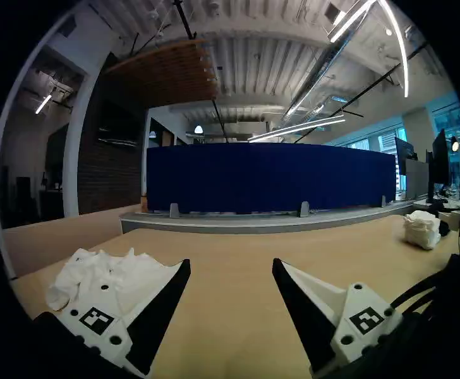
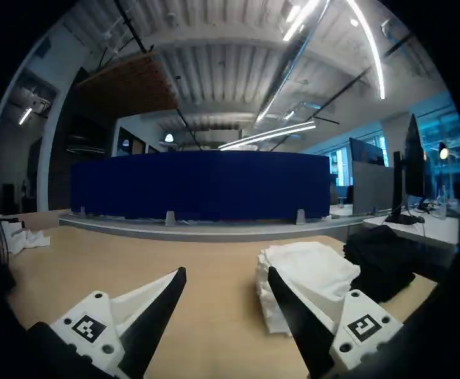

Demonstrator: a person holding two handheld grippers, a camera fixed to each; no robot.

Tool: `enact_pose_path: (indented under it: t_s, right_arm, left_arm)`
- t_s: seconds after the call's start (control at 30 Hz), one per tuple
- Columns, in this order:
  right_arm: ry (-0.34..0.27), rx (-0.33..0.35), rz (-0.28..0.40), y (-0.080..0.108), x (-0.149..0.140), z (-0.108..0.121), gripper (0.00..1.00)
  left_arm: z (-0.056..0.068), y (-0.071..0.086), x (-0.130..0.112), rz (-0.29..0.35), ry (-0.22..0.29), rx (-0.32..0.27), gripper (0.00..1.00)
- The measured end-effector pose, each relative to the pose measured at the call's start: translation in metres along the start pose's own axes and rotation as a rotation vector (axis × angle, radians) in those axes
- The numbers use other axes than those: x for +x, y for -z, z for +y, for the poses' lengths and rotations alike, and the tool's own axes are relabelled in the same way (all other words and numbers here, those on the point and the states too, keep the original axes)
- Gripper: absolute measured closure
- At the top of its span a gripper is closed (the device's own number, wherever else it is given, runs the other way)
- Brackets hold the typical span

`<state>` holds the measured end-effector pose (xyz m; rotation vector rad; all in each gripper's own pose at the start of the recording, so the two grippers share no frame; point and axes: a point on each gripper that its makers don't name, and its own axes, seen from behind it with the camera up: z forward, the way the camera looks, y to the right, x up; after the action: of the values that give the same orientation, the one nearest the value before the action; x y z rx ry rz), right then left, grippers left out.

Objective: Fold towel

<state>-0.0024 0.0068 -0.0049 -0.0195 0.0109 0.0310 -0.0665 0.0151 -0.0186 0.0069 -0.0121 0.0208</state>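
The crumpled white cloth towel (image 1: 103,273) lies in a loose heap on the light wooden tabletop (image 1: 249,246), near and to the left, just beside the left finger of the left gripper (image 1: 230,262). In the right gripper view it shows as a small white bundle (image 2: 29,240) at the far left edge of the table. It looks soft, light and limp. It should crease wherever it is pinched and sag between two holds, and it is neither fragile nor slippery. Because it is bunched up, the sensible hold is probably a corner or a free edge sticking out of the heap, one gripper to each corner, so the cloth can be spread flat before any fold. From here I cannot tell which of the folds is a true corner.

Both grippers are held low over the table, roughly level, fingers pointing towards the far dark blue fabric partition (image 1: 268,177). The left gripper's jaws stand spread wide with only bare wood between them, holding nothing. The right gripper (image 2: 225,270) is likewise released and empty, its right finger just in front of a neat stack of folded white towels (image 2: 312,265), with a heap of black cloth (image 2: 381,256) to the right of the stack.
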Motion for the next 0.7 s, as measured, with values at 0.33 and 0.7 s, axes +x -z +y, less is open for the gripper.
enact_pose_path:
  t_s: [0.33, 0.7]
  right_arm:
    - [0.000, 0.000, 0.000, 0.0020, -0.0004, 0.0002, 0.00]
    - [0.000, 0.000, 0.000, 0.0038, -0.0007, 0.0006, 0.00]
  left_arm:
    - [-0.0005, 0.0020, 0.0008, 0.000, 0.000, 0.000, 0.04]
    - [-0.0028, 0.0028, 0.0006, 0.000, 0.002, 0.000, 0.04]
